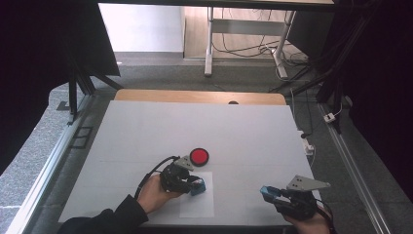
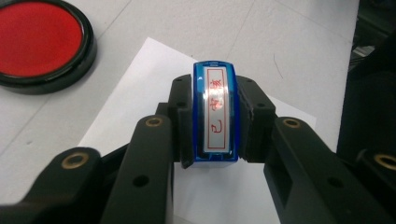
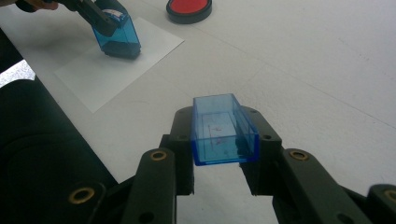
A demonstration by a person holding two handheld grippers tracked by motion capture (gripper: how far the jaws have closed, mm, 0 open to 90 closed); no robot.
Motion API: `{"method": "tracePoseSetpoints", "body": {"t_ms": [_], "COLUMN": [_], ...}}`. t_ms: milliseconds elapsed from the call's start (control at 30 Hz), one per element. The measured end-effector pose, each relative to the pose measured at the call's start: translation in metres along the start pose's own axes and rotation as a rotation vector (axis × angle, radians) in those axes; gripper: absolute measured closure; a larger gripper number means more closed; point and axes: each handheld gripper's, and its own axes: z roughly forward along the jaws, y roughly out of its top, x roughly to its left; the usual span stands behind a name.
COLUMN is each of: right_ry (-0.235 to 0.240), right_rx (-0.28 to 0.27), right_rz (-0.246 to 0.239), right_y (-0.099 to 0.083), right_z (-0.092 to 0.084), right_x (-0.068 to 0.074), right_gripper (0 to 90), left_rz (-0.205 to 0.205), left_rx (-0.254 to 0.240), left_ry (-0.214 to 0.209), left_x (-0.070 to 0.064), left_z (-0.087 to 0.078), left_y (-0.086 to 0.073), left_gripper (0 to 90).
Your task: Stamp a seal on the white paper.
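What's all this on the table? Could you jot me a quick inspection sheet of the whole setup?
Surface: white table top, wooden edge at the far side.
Job's things: blue stamp pressed onto the white paper; its clear blue cap held apart; round red ink pad beyond the paper.
Clutter: nothing seen.
Grippers: left gripper shut on the stamp; right gripper shut on the cap.
Cables: black one trailing from the left gripper; more on the floor behind.
Surroundings: grey floor, another table's legs, dark curtains.

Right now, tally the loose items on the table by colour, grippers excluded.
Blue: 2, the stamp in the left gripper and the stamp cap in the right gripper
Red and black: 1, the ink pad
White: 1, the paper sheet
Total: 4
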Motion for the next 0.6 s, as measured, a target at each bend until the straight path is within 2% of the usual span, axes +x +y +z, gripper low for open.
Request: {"method": "tracePoseSetpoints", "body": {"t_ms": [100, 233, 367, 600], "right_ry": [-0.003, -0.002, 0.000, -0.003], "right_rx": [0.001, 0.002, 0.000, 0.002], "right_rz": [0.001, 0.000, 0.000, 0.001], "right_y": [0.000, 0.000, 0.000, 0.000], "right_z": [0.000, 0.000, 0.000, 0.000], "right_x": [0.000, 0.000, 0.000, 0.000], "right_gripper": [67.9, 67.9, 68.0, 67.9], "left_rz": [0.018, 0.023, 0.009, 0.018], "left_rx": [-0.005, -0.022, -0.048, -0.080], "left_ry": [0.007, 0.012, 0.005, 0.000], "left_x": [-0.001, -0.001, 0.001, 0.004], "left_z": [-0.004, -0.010, -0.017, -0.031], "left_y": [0.002, 0.002, 0.003, 0.004], "left_gripper": [70.5, 70.4, 70.4, 70.4]}}
